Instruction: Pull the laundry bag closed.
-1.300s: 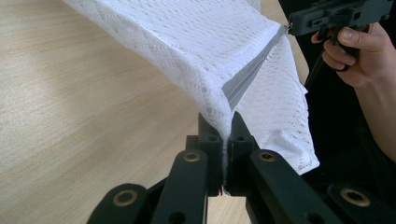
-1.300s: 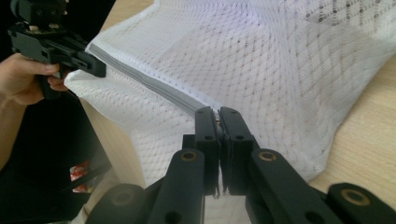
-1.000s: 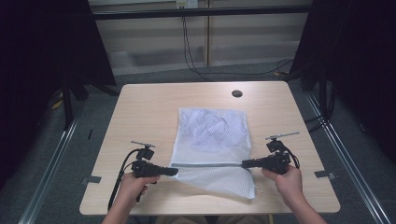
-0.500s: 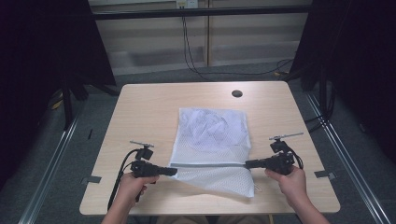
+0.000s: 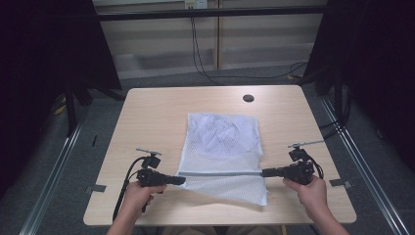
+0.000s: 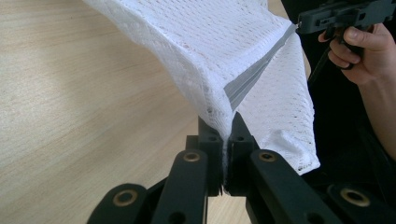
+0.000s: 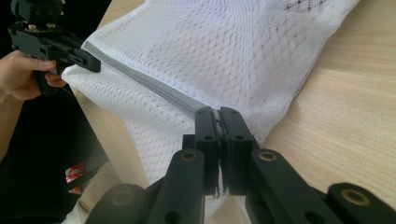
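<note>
A white mesh bag (image 5: pixel 222 152) lies on the light wooden table (image 5: pixel 147 112), and everything else is best placed against it. Its far part rests flat on the tabletop, near the middle, while its near part is lifted along a grey zipper band (image 5: pixel 220 173) that runs straight across the bag from side to side. Below that band the remaining mesh hangs toward the table's near edge.

The left gripper (image 5: pixel 180 180) sits at the bag's left edge, at the left end of the band. In the left gripper view its two black jaws stand pressed together with the white mesh and the end of the grey band (image 6: pixel 254 74) pinched between them — the fabric rises out of the jaws and spreads away toward the other hand. The person's left hand (image 5: pixel 138 193) holds the tool just left of the bag, with its cable looping down beside it.

The right gripper (image 5: pixel 264 172) sits at the bag's right edge, at the band's other end. The right gripper view shows its jaws likewise closed on the bag's edge, the band (image 7: pixel 154 88) stretching from them across to the left gripper (image 7: pixel 91 65). The right hand (image 5: pixel 308 188) grips the tool just right of the bag.

Between the two grippers the band looks taut and level. A small dark round hole (image 5: pixel 248 98) in the tabletop lies beyond the bag's far right corner, well apart from it.
</note>
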Demonstrator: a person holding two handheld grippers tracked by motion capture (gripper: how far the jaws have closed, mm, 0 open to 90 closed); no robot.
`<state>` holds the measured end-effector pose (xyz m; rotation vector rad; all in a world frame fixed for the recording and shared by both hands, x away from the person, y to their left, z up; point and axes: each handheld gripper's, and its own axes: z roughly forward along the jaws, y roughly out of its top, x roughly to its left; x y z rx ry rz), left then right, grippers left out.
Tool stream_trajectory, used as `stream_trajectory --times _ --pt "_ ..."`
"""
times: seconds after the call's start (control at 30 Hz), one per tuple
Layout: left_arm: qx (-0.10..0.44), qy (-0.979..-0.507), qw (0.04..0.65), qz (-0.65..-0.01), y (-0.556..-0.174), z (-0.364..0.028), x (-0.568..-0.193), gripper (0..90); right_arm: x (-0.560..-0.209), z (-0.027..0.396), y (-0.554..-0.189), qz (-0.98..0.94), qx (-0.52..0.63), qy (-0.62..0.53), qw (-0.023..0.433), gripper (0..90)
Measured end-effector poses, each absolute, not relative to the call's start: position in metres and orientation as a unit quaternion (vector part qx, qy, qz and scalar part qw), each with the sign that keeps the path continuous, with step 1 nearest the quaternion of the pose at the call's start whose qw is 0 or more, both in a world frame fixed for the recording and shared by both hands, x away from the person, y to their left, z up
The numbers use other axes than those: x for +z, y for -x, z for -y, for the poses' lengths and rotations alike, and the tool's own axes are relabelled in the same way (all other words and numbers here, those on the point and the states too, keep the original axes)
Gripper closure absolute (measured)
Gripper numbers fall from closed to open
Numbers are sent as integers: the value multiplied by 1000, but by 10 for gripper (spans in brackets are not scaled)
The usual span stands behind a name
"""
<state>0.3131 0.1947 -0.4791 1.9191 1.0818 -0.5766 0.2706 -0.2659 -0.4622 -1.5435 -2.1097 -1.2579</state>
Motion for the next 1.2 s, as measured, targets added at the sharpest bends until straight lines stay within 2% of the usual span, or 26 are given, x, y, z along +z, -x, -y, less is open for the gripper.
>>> stream_trajectory --times 0.77,0.8,0.87,1.0,1.2 --pt "-236 -768 422 -420 -312 -192 -479 872 -458 276 -267 717 -441 529 109 867" --pt "-238 -768 422 -420 -312 -192 -479 860 -458 276 -267 717 -441 529 110 867" --pt "-234 -771 418 -420 -312 -192 -478 747 -458 276 -267 719 -439 529 106 867" --pt "-227 -776 415 -417 -312 -193 -476 614 -459 278 -266 716 -440 532 102 858" --pt "-206 -786 404 -419 -312 -190 -475 456 -458 278 -266 716 -432 542 82 663"
